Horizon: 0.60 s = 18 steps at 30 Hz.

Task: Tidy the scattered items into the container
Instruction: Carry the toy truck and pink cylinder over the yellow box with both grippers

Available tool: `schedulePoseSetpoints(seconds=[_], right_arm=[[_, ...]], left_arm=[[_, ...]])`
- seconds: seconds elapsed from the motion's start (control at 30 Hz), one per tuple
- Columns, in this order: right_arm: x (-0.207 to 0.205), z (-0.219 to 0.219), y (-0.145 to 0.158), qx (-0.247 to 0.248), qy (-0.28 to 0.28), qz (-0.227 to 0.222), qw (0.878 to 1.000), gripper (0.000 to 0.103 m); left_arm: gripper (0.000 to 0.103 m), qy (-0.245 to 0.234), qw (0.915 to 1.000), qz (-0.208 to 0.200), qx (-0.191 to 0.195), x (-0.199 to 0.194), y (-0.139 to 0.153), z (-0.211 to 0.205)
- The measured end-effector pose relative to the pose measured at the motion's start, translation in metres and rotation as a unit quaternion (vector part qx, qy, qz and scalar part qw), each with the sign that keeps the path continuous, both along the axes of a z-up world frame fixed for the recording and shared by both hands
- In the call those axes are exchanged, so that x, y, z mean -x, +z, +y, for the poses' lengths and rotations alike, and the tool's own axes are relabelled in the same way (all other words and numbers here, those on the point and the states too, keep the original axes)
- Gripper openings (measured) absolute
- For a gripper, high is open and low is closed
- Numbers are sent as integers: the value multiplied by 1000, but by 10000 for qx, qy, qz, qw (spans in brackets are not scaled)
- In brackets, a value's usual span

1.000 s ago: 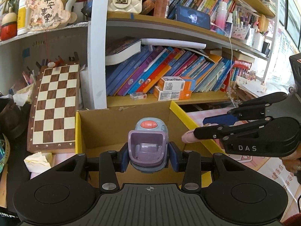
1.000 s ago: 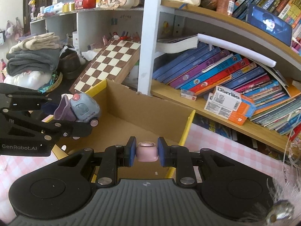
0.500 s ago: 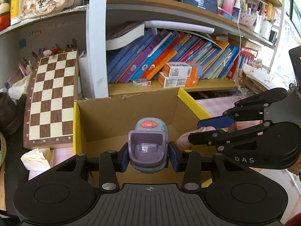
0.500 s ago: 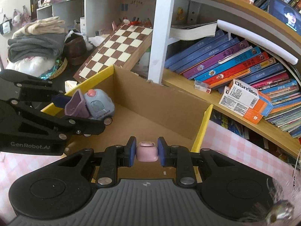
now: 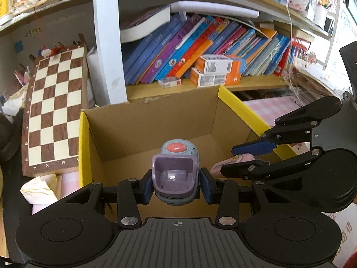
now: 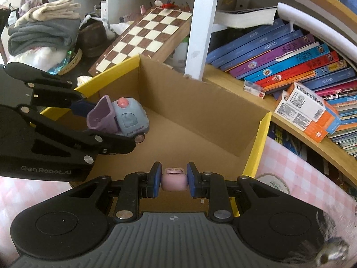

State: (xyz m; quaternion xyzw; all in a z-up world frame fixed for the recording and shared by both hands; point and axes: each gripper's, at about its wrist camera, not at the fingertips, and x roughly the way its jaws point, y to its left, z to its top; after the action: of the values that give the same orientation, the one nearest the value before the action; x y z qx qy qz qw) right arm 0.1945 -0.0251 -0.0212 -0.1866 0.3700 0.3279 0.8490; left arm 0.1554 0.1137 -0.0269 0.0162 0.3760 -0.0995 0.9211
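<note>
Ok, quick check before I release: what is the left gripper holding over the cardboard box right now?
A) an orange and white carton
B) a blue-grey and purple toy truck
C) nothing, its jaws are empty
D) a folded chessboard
B: the left gripper is clamped on the toy truck, held above the open cardboard box.

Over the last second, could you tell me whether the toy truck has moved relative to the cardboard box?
Yes. The toy truck has moved down into the cardboard box, below its yellow rim.
</note>
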Motion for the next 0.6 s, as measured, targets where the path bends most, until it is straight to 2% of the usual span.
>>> schedulePoseSetpoints(seconds=[0.6], right_arm=[[-11, 5, -16, 124, 80, 263, 9995, 23]], left_arm=[[41, -58, 9999, 144, -76, -9, -10, -3]])
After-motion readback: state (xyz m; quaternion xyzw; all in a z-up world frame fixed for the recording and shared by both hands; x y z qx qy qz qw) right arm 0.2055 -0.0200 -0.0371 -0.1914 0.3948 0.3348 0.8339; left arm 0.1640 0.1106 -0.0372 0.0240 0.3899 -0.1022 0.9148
